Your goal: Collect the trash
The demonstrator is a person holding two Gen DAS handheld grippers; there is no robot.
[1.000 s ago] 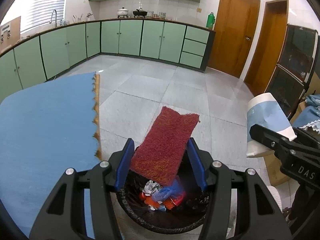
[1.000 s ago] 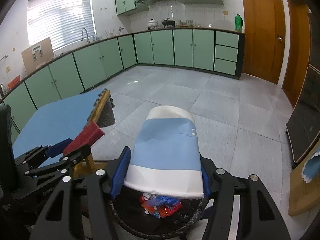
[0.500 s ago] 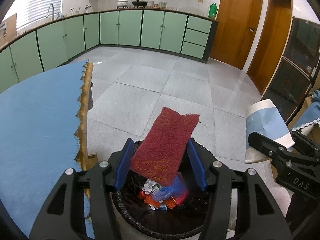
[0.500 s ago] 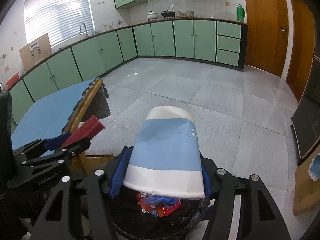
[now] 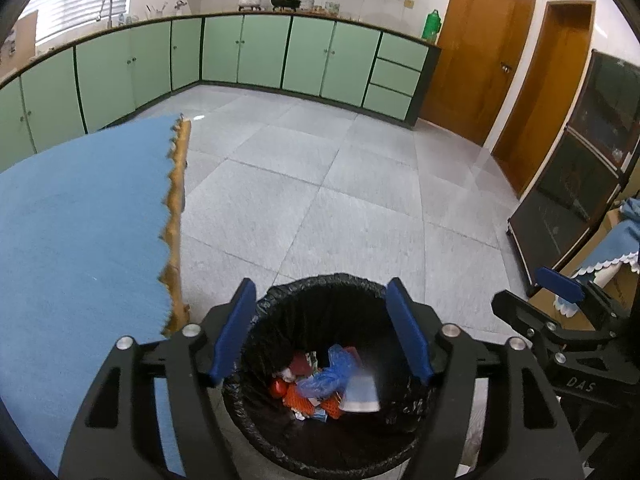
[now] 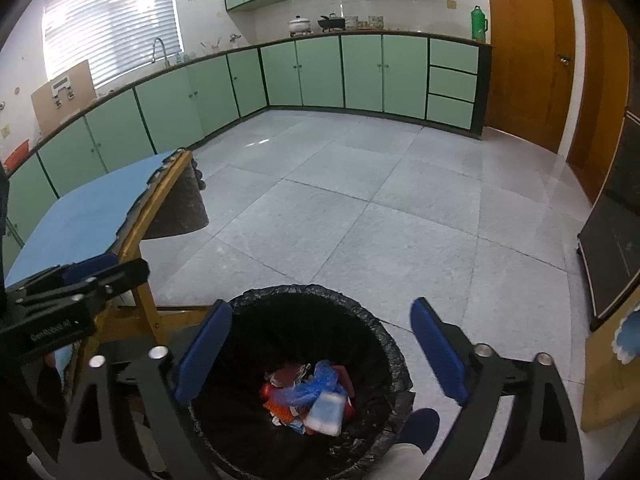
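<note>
Evenly lit, fairly bright, with daylight from the blinded window [image 6: 112, 20] upper left, blown out almost white. Soft sheen on the tiled floor [image 6: 360, 220], small glints near the cabinets [image 6: 360, 72]. Strong fisheye bending of straight lines, black vignette in every corner. Deep shadow inside the black bin [image 5: 320, 312]. Motion blur on a pale packet [image 5: 362, 394] among the trash; distance sharp.

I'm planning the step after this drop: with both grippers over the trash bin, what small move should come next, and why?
Probably lift both grippers up and away from the bin. The left gripper and right gripper hang over it with jaws opening and nothing between them, and the blue and white cup already lies on the trash inside, so nothing is left to release.
</note>
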